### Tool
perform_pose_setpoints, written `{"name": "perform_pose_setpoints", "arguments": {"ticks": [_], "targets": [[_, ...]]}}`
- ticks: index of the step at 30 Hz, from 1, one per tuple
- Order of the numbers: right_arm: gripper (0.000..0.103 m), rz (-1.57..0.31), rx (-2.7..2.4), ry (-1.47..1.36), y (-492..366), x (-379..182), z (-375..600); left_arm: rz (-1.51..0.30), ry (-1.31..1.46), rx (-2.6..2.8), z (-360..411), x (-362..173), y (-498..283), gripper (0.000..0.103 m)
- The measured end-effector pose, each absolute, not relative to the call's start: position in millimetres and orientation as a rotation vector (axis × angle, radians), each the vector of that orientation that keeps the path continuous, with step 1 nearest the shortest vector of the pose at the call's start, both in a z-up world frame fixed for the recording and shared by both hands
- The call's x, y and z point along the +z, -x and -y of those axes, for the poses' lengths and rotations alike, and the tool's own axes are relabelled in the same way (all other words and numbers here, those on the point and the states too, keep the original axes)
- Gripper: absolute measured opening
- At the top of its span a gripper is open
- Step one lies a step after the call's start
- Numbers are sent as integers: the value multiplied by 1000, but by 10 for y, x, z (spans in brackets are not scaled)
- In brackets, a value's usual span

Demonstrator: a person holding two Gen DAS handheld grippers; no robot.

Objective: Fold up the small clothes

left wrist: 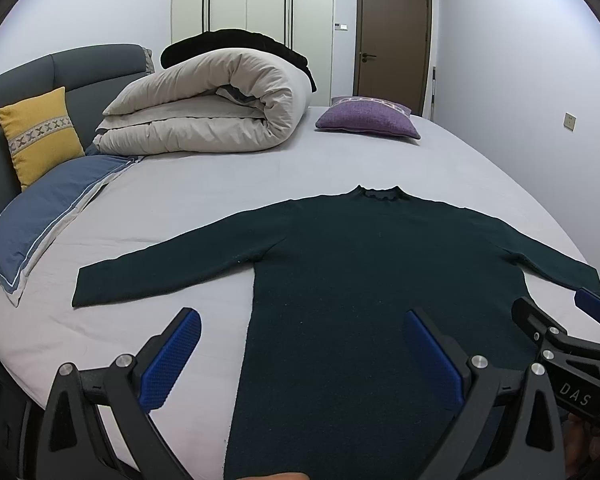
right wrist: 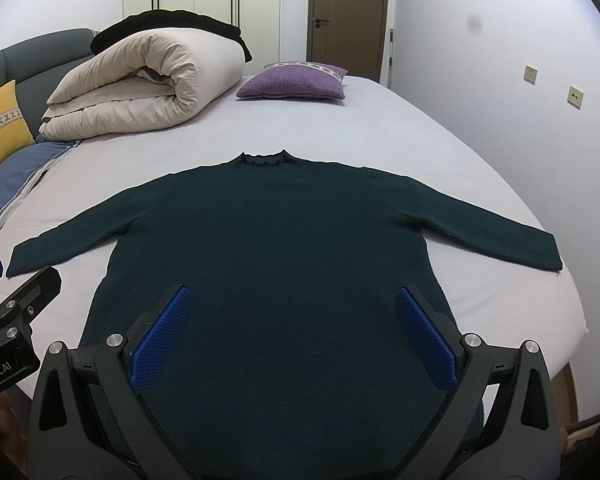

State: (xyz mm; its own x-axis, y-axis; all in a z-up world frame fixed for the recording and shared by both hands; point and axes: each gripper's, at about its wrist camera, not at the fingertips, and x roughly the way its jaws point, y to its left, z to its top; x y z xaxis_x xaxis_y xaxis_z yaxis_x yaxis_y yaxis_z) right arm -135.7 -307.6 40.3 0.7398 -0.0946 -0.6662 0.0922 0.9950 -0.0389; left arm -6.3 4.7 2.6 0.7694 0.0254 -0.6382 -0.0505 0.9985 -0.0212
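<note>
A dark green long-sleeved sweater point(left wrist: 360, 264) lies flat on the pale grey bed sheet point(left wrist: 204, 192), collar away from me, both sleeves spread out sideways; it also shows in the right wrist view point(right wrist: 276, 232). My left gripper point(left wrist: 300, 356) is open and empty, held above the sweater's lower left edge, one blue pad over the sheet. My right gripper point(right wrist: 292, 336) is open and empty above the sweater's lower body. The right gripper also shows at the right edge of the left wrist view point(left wrist: 556, 320). The sweater's hem is hidden below both views.
A rolled beige duvet point(left wrist: 204, 108) with a black garment on top lies at the bed's far left. A purple cushion point(left wrist: 366, 122) sits at the far end, a yellow cushion point(left wrist: 38, 136) and blue pillow point(left wrist: 44, 220) by the grey headboard. The bed's right edge point(right wrist: 572, 320) runs near the wall.
</note>
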Motion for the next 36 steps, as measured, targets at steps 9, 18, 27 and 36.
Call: {"name": "perform_pose_setpoints", "arguments": {"ticks": [9,18,27,36], "targets": [[103,-731,-105,-1,1339,416,3167,-692,36,43,-47,28,67,103],[103,-731,-104,-2,1322,406,3205,-692,34,43,-38,30,64,103],[103,-732,-105,0,1323,395,3179,-692,33,43,-28,25,63,103],[103,-733,-106,5,1322,374,3154,-692,35,43,-21,24,67,103]]}}
